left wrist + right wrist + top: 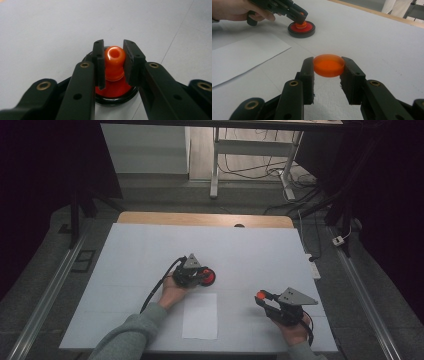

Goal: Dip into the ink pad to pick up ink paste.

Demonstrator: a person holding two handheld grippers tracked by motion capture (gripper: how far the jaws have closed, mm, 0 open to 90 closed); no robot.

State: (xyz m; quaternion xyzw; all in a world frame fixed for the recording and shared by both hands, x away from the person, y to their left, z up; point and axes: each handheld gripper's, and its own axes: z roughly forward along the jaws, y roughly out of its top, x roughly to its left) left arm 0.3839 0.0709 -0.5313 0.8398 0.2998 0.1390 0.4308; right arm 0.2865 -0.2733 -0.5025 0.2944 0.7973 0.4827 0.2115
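A red disc in a black ring (208, 277) (113, 93) (301, 29) lies on the white table, with an orange knob (114, 62) (301, 25) standing at its centre. My left gripper (202, 277) (114, 62) is shut on that knob, its pads pressing both sides. My right gripper (261, 296) (329, 66) is shut on a shallow orange cap (329, 65) (261, 295), held just above the table at the right, apart from the disc.
A white sheet of paper (200, 315) (239, 58) lies near the front edge between my hands. The white table cover (150, 250) ends at a wooden edge (205, 219) at the back. Desk legs and cables (250, 167) stand beyond it.
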